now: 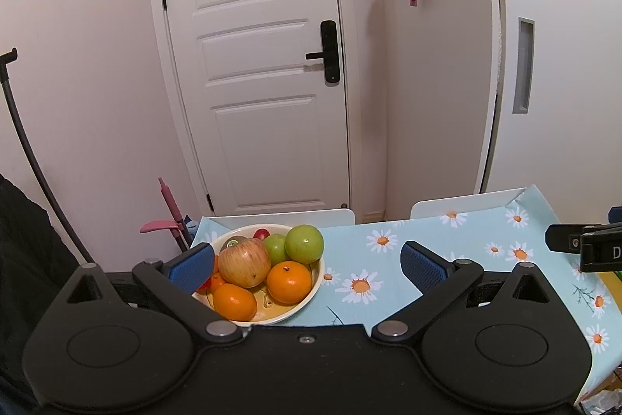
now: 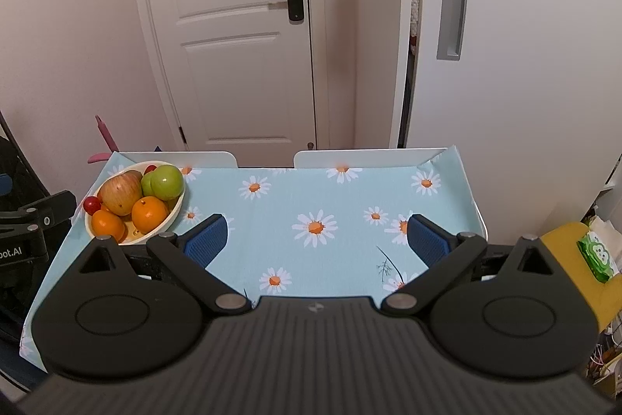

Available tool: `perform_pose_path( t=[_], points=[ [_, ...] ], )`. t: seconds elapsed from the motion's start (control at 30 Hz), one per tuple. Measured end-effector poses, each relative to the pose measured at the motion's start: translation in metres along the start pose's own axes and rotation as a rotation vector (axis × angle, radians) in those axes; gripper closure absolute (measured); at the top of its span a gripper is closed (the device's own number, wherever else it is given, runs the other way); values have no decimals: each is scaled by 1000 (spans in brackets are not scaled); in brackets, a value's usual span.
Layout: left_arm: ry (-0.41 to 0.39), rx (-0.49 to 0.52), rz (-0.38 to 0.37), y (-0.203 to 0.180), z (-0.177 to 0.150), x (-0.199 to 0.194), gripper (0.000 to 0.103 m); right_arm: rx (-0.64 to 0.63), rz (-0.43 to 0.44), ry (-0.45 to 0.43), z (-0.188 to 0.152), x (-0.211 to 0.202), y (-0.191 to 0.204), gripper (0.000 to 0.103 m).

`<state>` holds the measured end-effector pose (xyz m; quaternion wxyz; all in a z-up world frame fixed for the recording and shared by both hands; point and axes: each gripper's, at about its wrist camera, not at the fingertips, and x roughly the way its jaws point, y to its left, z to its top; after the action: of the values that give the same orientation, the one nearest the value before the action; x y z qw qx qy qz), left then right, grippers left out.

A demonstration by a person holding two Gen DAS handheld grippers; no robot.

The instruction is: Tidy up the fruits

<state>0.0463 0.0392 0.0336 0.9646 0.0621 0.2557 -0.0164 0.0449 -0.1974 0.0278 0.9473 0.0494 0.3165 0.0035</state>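
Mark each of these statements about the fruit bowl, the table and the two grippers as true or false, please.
1. All the fruit lies in the bowl. True.
2. The left gripper holds an orange. False: it is open and holds nothing.
3. The tablecloth shows daisies. True.
4. The right gripper is shut. False: it is open, above bare cloth.
5. The red apple lies on top of the pile. True.
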Motion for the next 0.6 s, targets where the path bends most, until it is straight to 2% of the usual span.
perform_pose_path(
  t=[0.6],
  points=[
    [54,4,1,-1,-8,7,0,10,3,33,-4,7,0,0]
  ],
)
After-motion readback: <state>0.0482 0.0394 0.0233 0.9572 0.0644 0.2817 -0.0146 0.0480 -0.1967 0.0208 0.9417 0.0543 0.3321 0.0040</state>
